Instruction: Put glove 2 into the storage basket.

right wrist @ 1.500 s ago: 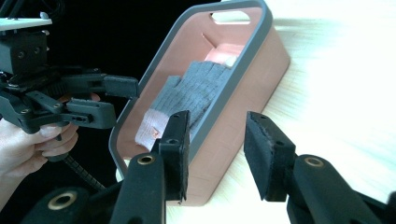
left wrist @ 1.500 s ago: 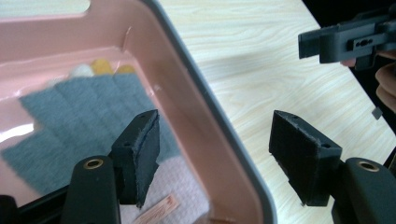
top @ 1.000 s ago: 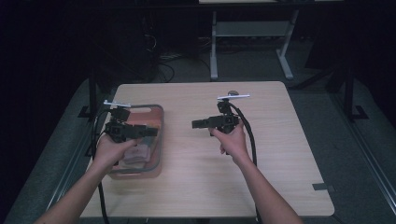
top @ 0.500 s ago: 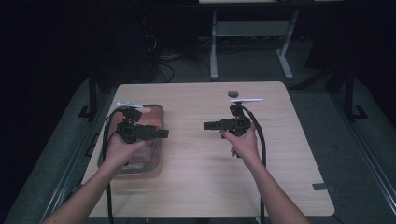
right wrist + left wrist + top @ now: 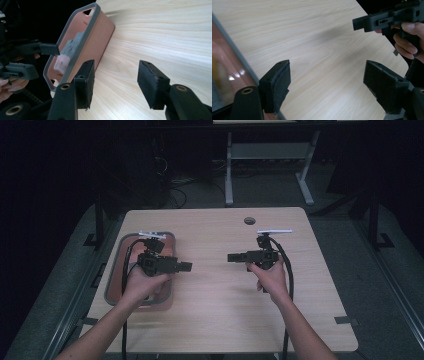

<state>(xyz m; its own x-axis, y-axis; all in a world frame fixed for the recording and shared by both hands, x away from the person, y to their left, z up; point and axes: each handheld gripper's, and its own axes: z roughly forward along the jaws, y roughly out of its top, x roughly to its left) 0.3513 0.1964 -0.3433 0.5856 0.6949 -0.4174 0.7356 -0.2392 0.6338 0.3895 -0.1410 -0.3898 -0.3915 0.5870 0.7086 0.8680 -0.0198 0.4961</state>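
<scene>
Both hand-held grippers held wide apart, left hand-held gripper above bin

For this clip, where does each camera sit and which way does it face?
High view: above the person's side, looking down on the table; both forearms, both tongs.
Left gripper view: on the left tongs, facing across to the right tongs.
Right gripper view: on the right tongs, facing the bin.
All share bin and table.
</scene>
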